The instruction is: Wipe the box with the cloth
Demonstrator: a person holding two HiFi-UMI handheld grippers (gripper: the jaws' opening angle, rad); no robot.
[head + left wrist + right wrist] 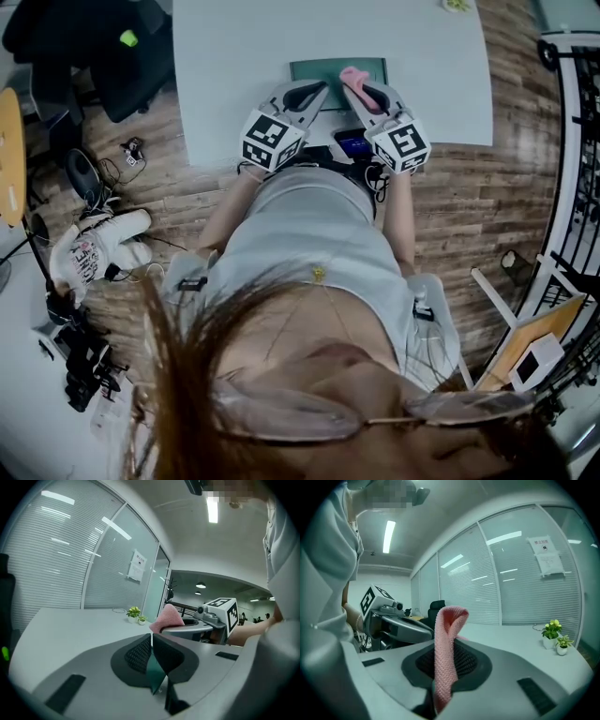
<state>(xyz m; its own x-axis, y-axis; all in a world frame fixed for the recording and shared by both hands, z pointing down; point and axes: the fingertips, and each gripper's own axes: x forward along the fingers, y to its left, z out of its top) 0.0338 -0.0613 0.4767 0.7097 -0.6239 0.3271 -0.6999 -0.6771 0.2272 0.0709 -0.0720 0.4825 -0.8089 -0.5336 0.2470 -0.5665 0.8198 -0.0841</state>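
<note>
A flat dark-green box shows at the near edge of the white table. My left gripper reaches its near-left corner and is shut on a thin green edge of the box, which sticks out between the mesh pads. Just to the right, my right gripper is shut on a pink knitted cloth, whose folded end rises above the jaws. The cloth lies over the box's near-right edge in the head view. Both grippers stand close together, side by side.
Two small potted plants stand far back on the table. A black office chair is off the table's left side. A plush toy and cables lie on the wooden floor. A dark device with a lit screen sits at the person's waist.
</note>
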